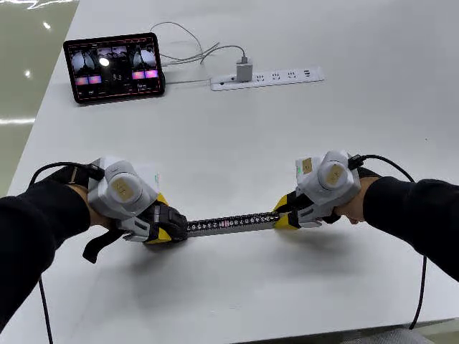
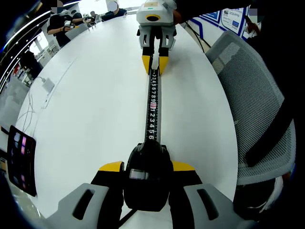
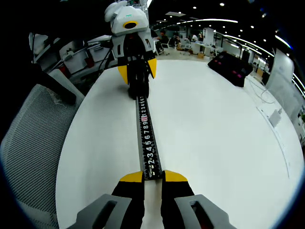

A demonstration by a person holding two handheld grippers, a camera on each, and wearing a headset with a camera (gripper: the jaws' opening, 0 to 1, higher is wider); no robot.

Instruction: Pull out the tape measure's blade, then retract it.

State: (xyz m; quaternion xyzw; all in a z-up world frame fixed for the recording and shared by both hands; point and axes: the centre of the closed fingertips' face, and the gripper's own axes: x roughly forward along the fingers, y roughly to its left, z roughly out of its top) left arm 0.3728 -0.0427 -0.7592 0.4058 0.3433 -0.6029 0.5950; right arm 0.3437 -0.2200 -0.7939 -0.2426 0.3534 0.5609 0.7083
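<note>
A tablet [image 1: 113, 67] and a power strip [image 1: 267, 77] lie well away at the far side of your white table [image 1: 287, 143]. Your left gripper [image 2: 147, 167] squeezes the tape measure [image 2: 145, 188]. Your right gripper [image 3: 153, 177] pinches the tip of the blade [image 3: 145, 138], which stretches between them.

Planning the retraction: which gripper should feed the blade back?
Probably the right gripper: its jaws pinch the tip of the numbered metal blade and can guide it toward the black tape-measure case the left gripper clamps.
</note>
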